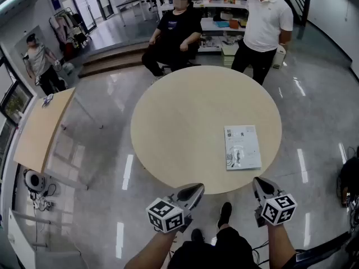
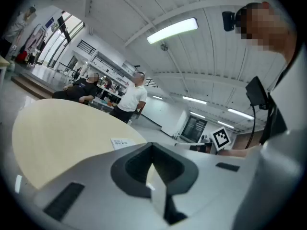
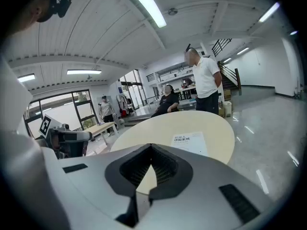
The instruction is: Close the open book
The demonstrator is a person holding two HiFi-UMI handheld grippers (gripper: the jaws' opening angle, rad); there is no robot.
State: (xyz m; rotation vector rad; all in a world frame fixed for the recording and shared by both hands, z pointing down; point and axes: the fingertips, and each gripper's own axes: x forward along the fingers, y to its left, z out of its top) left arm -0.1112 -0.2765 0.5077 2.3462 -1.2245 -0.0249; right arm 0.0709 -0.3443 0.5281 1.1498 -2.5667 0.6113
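Glossy grey floor (image 1: 314,122), streaked with ceiling-light glare. Round pale-wood bench (image 1: 185,128) at the centre of the head view, its top bare apart from 1 book. Rectangular bench (image 1: 39,130) of similar wood stands well apart at the left, with a small blue-and-white item near its far corner, too small to identify. 3 people beyond the round bench: a seated person (image 1: 175,35) in black on the far side, a standing person (image 1: 268,27) in a white shirt and dark trousers just to the right, and a third person (image 1: 38,60) standing far left near a clothes rack (image 1: 68,24). Book (image 1: 242,147) lies flat and closed on the round bench, in its near-right part. Its pale cover faces up with dark print near the top left, and nothing touches it. Left hand-held gripper (image 1: 193,192) is held at the near rim of the round bench with its tip pointing across the top; jaws together, nothing between them. Right hand-held gripper (image 1: 259,185) is likewise at the near rim, on the book's near side and apart from it; jaws together, empty. 1 black-and-white marker cube (image 1: 166,216) on each gripper body.
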